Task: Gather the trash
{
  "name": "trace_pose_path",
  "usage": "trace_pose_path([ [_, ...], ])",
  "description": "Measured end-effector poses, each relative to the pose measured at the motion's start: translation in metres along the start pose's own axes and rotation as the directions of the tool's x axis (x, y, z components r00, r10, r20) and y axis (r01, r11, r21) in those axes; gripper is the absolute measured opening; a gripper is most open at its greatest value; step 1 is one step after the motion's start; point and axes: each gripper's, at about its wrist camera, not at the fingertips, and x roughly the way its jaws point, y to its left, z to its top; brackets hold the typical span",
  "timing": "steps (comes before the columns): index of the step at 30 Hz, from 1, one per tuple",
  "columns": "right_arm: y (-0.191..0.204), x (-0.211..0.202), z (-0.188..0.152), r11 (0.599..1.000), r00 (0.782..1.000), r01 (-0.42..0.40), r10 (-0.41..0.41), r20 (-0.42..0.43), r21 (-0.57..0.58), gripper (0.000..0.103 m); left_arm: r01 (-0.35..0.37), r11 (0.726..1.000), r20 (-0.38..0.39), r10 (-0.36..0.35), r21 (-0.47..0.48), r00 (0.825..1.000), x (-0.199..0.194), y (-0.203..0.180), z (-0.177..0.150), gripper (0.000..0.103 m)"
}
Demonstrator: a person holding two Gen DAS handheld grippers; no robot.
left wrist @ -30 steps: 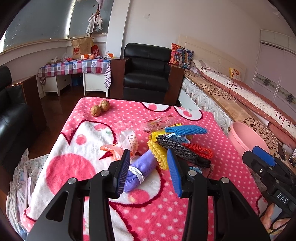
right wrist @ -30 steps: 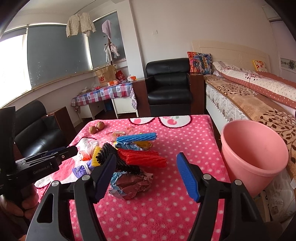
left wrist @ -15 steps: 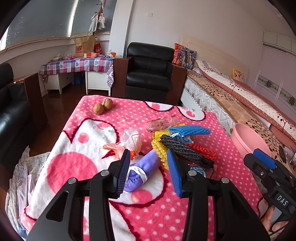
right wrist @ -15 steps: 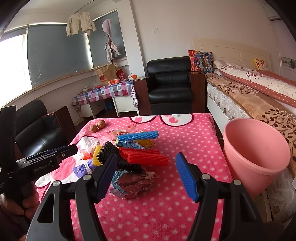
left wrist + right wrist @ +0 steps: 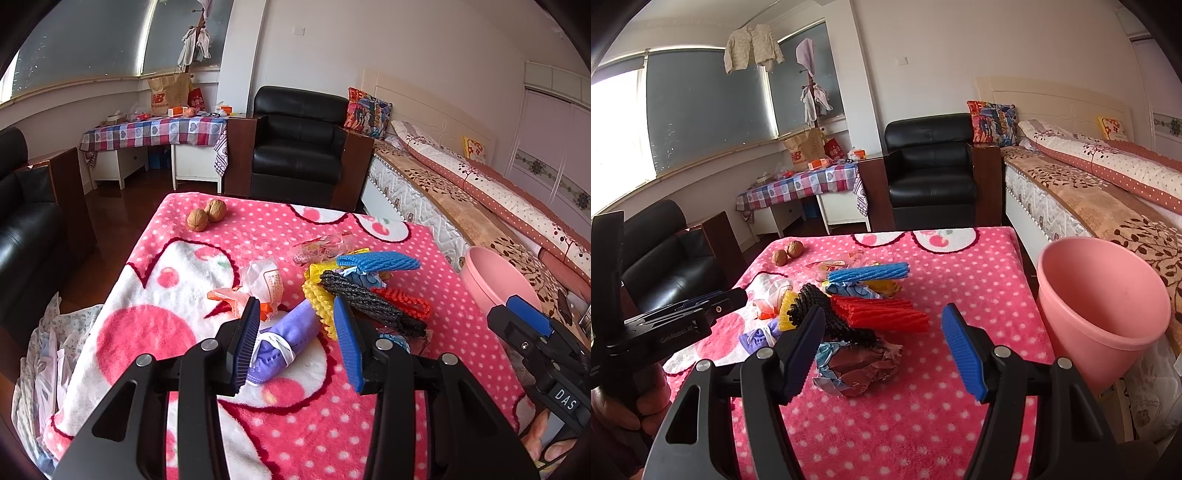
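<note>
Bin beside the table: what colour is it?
Plain pink bin; clearest in the right wrist view.

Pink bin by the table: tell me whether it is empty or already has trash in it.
Empty as far as shown. The pink bin tilts its mouth toward the right wrist camera, and the visible inner wall is bare; the very bottom is hidden.

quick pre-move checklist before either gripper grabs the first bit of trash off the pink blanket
1. Right gripper open and empty: ok.
2. Left gripper open, nothing pinched: ok.
3. Crumpled wrapper lies ahead of the right gripper, below its jaws, not yet between the pads: ok as a target.
4. Purple cloth bundle sits ahead of the left gripper, untouched: ok.
5. Pink bin upright beside the blanket's right edge, mouth open: ok.
6. Whether the bin is empty right to the bottom: cannot tell.
</note>
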Motion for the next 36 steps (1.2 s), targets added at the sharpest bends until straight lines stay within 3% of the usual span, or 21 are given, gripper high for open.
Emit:
trace_pose_path([
  [27, 0.014, 0.003, 0.005, 0.996, 0.997, -0.073, 0.072, -0.010, -0.048, 0.065, 0.005, 1.000, 0.000, -0.005, -0.005, 1.000, 0.000, 0.001, -0.001, 0.042],
  [36, 0.026, 0.013, 0.005, 0.991, 0.994, -0.111, 0.108, -0.035, -0.077, 0.065, 0.061, 0.998, -0.001, -0.061, -0.034, 0.998, 0.004, 0.015, -0.002, 0.042],
])
